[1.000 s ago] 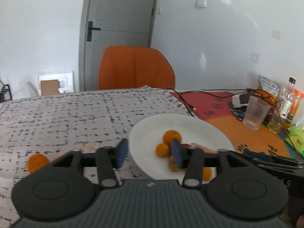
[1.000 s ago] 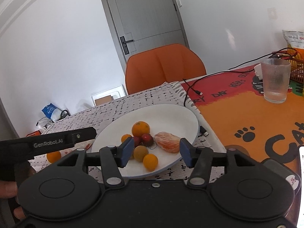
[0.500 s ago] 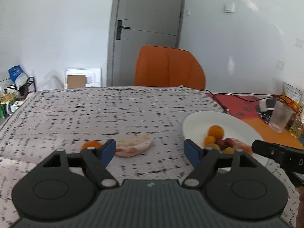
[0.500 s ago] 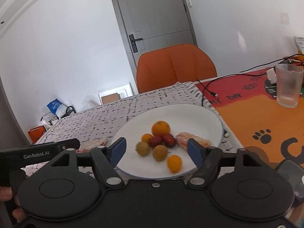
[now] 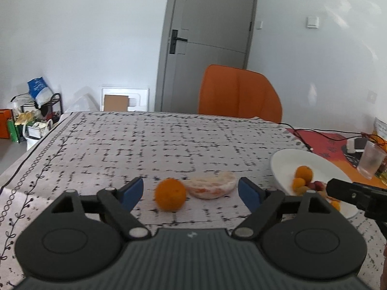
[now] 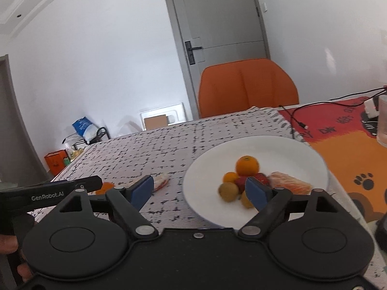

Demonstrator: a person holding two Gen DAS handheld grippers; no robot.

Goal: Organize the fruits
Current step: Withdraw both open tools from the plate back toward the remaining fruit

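Both views have swung leftward since a second ago: the left camera, which then looked onto the plate, now faces the open cloth, and both pairs of jaws stand much wider.

On the grey-white tablecloth with a black dashed pattern (image 5: 169,149), the left gripper (image 5: 191,192) has its blue-padded jaws wide and opening, nothing pressed between the pads. Seen between them from this view, beyond the tips, a small round orange mandarin (image 5: 170,194) lies on the cloth, and touching or just beside it on the right a peeled citrus piece with white pith (image 5: 212,188). Further right sits the round white plate (image 5: 285,166) with a small heap of fruit.

In the right wrist view, the right gripper (image 6: 200,189) is also wide and opening, holding nothing. Its left pad overlaps the cloth near the peeled piece; its right pad stands before the heap on the plate: a round orange (image 6: 247,165), a smaller mandarin (image 6: 230,177), a brownish-green round fruit (image 6: 228,191), red fruits (image 6: 262,177), and peeled segments (image 6: 289,183).
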